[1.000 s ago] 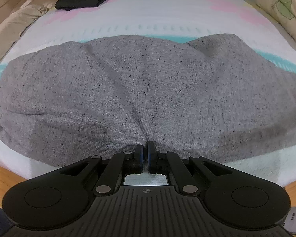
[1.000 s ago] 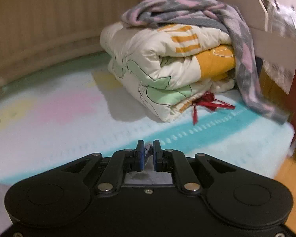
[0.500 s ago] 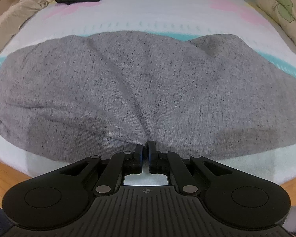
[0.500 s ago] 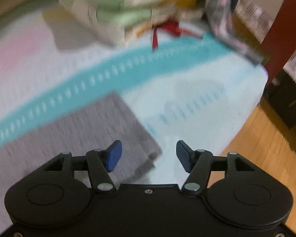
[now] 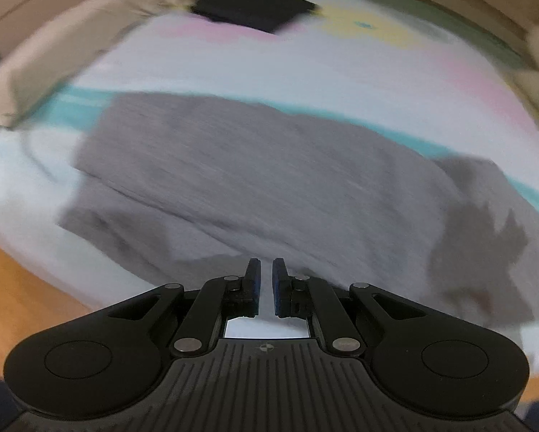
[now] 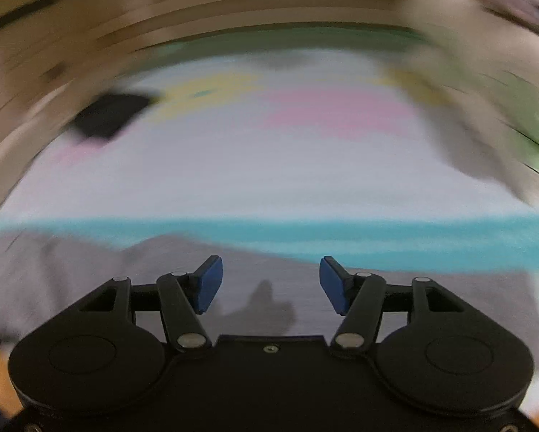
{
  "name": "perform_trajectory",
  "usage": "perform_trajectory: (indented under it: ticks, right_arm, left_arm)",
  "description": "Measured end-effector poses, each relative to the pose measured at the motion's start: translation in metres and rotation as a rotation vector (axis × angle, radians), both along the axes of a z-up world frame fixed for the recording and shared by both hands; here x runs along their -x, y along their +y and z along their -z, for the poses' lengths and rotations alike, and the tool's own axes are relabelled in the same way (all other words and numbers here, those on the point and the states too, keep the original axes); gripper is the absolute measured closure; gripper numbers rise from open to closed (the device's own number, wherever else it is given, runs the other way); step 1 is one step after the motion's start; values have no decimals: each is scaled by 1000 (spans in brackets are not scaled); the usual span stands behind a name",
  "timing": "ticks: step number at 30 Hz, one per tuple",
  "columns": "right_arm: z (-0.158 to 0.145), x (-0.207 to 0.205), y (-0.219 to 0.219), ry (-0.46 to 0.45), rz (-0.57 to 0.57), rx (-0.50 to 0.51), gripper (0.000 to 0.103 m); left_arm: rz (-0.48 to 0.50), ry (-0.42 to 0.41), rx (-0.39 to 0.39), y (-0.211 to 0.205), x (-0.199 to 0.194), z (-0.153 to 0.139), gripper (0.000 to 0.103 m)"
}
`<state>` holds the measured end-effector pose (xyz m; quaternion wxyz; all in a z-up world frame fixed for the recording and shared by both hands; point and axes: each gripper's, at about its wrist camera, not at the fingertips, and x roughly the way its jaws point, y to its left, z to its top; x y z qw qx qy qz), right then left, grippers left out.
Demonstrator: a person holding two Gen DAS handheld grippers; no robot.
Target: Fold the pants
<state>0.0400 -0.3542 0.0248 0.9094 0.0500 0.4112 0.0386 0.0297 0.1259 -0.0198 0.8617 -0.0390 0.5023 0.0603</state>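
The grey pants [image 5: 269, 180] lie flat across the pastel bed sheet [image 5: 305, 82], with a crease running diagonally over them. My left gripper [image 5: 265, 277] hovers over their near edge, its jaws shut to a thin slit. The blur hides whether any cloth is caught in it. In the right wrist view the pants [image 6: 89, 277] fill the lower part under my right gripper [image 6: 269, 280]. That gripper is open, its blue pads [image 6: 208, 280] wide apart with nothing between them, and its shadow falls on the cloth.
A folded black garment [image 5: 255, 7] lies at the far side of the bed, also visible as a dark garment [image 6: 111, 115] in the right wrist view. A rolled quilt [image 6: 485, 108] stands at the right. A cream pillow [image 5: 71, 36] lines the left, with wooden floor [image 5: 17, 280] below the bed's edge.
My right gripper opened, dropped the pants' corner and swung left from the quilt to above the pants. My left gripper moved along the near edge and rolled, and both views are now blurred.
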Motion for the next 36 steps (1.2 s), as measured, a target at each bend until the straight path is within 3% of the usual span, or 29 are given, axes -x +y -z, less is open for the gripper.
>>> perform_trajectory:
  ticks: [3, 6, 12, 20, 23, 24, 25, 26, 30, 34, 36]
  right_arm:
    - [10, -1, 70, -8, -230, 24, 43]
    - [23, 3, 128, -12, -418, 49, 43]
    - [51, 26, 208, -81, -656, 177, 43]
    - [72, 37, 253, -162, -761, 301, 42]
    - [83, 41, 267, -203, -790, 406, 43]
    - [88, 41, 272, -218, -800, 439, 50]
    - [92, 41, 275, -226, -811, 464, 64]
    - [96, 40, 278, -218, -818, 486, 95]
    - [85, 33, 273, -191, -769, 396, 98]
    - [73, 31, 269, -177, -764, 340, 97]
    - [71, 30, 268, -167, -755, 320, 97]
  left_arm:
    - [-82, 7, -35, 31, -20, -5, 95]
    - [-168, 15, -6, 50, -42, -3, 95]
    - [-222, 96, 56, 62, -50, 21, 94]
    - [-252, 58, 112, 81, -42, 18, 94]
    - [-287, 40, 111, 89, -35, 17, 91]
    - [-294, 41, 104, 91, -34, 17, 91]
    - [-303, 44, 95, 93, -33, 18, 91]
    - [-313, 44, 94, 96, -32, 19, 91]
    - [-353, 29, 147, 105, -30, 20, 91]
    - [-392, -1, 303, 116, -36, 23, 91]
    - [-406, -5, 334, 118, -39, 26, 91]
